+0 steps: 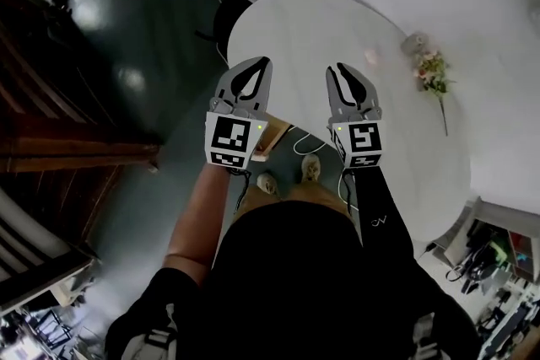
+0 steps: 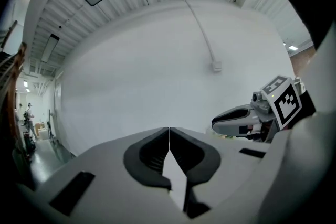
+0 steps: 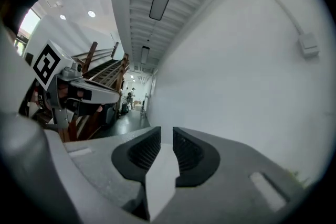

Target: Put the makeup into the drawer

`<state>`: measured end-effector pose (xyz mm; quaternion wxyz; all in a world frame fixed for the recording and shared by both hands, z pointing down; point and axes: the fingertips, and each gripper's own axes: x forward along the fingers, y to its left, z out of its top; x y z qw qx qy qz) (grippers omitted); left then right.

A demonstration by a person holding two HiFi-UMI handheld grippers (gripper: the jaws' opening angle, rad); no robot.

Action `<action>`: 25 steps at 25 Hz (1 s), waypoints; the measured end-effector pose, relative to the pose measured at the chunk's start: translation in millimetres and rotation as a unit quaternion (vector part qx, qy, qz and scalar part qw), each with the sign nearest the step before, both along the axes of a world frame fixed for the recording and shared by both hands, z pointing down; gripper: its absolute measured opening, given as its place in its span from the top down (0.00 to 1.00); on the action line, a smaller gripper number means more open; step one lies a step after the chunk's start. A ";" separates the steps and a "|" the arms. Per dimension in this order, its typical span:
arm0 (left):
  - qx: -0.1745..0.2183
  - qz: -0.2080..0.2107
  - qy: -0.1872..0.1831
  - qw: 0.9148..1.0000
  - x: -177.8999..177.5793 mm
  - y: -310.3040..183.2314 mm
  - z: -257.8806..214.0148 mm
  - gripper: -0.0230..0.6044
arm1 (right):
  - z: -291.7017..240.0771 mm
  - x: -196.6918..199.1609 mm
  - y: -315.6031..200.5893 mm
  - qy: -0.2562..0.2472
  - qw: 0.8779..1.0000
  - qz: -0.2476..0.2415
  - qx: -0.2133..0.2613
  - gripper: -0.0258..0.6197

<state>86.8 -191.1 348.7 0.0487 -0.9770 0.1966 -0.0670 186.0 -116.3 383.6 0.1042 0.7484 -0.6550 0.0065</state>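
In the head view both grippers are held up side by side over the near edge of a round white table (image 1: 337,13). My left gripper (image 1: 256,67) has its tips together with nothing between them; in its own view the left gripper (image 2: 169,129) points at a bare white wall. My right gripper (image 1: 348,73) stands a little open and empty, and the right gripper (image 3: 167,132) shows a narrow gap between its pads. A small pink thing (image 1: 371,56) lies on the table beyond the right gripper. No drawer shows in any view.
A bunch of flowers (image 1: 432,73) and a small round thing (image 1: 413,42) lie at the table's right side. A dark wooden staircase (image 1: 51,122) stands at the left. A cable runs down the wall to a box (image 2: 216,66). Clutter (image 1: 494,257) sits at the lower right.
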 end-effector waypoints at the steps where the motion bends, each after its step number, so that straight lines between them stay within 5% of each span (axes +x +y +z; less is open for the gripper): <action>1: 0.000 0.011 0.003 1.000 15.0 4.8 -2.2 0.95 | -1.9 13.0 7.9 0.001 1.000 0.011 0.000 0.87; 12: -0.001 0.069 0.001 0.998 139.8 40.4 1.7 0.95 | 35.0 140.3 63.5 -0.030 0.995 0.080 -0.042 0.87; 18: -0.005 0.048 -0.012 0.999 162.1 31.9 12.8 0.95 | 90.2 189.1 31.0 -0.049 0.988 0.031 -0.144 0.79; 25: -0.018 0.009 -0.041 0.999 160.1 12.7 38.0 0.95 | 192.1 247.2 -5.0 -0.046 0.956 -0.007 -0.288 0.73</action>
